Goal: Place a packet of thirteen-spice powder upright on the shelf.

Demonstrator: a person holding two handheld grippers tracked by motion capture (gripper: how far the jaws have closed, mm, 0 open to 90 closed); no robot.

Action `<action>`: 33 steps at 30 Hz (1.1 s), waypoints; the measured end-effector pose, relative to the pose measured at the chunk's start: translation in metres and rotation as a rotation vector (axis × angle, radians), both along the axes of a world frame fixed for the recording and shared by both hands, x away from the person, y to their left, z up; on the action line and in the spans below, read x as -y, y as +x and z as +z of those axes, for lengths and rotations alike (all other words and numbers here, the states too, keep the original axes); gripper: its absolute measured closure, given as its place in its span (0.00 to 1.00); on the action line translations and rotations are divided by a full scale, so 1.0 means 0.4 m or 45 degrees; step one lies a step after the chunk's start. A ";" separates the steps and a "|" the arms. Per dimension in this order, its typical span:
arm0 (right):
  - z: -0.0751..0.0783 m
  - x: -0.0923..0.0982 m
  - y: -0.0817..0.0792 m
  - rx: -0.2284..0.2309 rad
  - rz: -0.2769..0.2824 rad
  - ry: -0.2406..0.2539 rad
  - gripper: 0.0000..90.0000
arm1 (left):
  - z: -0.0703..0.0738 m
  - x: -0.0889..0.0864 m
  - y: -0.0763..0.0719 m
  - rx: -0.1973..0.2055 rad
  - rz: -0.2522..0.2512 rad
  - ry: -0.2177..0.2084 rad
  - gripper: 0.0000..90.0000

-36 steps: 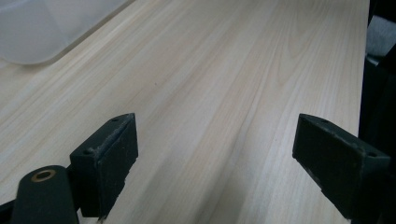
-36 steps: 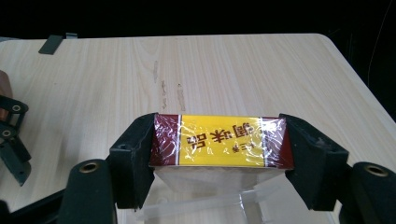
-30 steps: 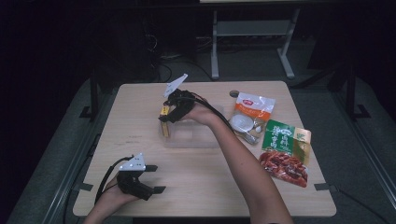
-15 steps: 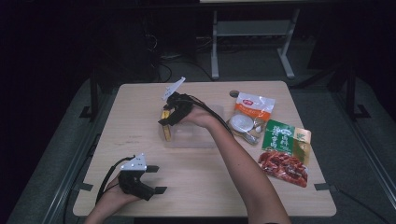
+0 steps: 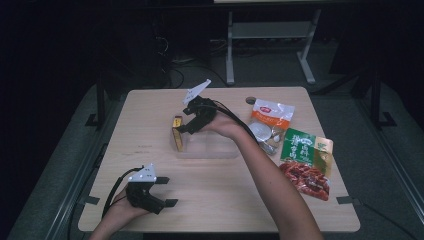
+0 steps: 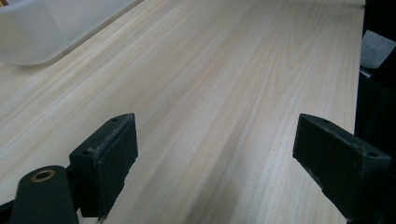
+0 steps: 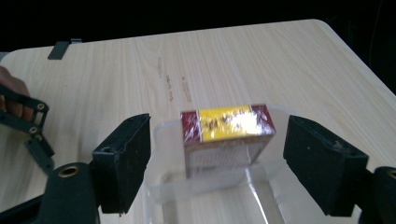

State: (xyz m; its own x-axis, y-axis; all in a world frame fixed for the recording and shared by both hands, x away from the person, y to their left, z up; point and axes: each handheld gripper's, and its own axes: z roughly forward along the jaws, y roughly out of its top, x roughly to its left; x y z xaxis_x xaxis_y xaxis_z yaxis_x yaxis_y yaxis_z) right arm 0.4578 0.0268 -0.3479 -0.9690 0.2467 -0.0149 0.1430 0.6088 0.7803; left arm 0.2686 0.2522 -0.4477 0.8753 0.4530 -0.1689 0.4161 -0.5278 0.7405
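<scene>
The right gripper (image 5: 186, 126) is hovering over the left end of a clear plastic bin (image 5: 210, 148) in the middle of the wooden table (image 5: 150, 150), and its jaws have just been opening; they are now standing wide, with nothing pressed between the pads. Seen from the right gripper view, a small red and yellow box (image 7: 227, 135) wrapped in shiny film is standing on its edge inside the bin (image 7: 261, 196), straight ahead of the jaws and between their lines, leaning against the bin's far end wall and apart from both pads. Beyond the box, farther off along the tabletop, the left gripper (image 7: 28, 126) is showing at the edge of that view. The left gripper (image 5: 162, 192) is resting low near the table's near edge, well apart from the bin, with its jaws spread wide over bare wood and holding nothing. Off behind the right hand's wrist, several snack packets (image 5: 300, 150) are lying together near the table's other side.
</scene>
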 end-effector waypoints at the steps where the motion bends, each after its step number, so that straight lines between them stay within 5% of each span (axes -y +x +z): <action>1: 0.002 0.007 -0.008 -0.013 -0.019 0.003 0.25 | 0.000 0.000 0.000 -0.001 0.002 0.002 0.15; 20: -0.013 0.162 -0.098 0.054 -0.113 -0.006 0.26 | -0.001 0.005 -0.001 0.005 -0.002 0.014 0.15; 33: -0.057 0.255 -0.167 0.000 -0.185 0.009 0.26 | -0.002 0.006 0.000 0.010 0.009 0.025 0.15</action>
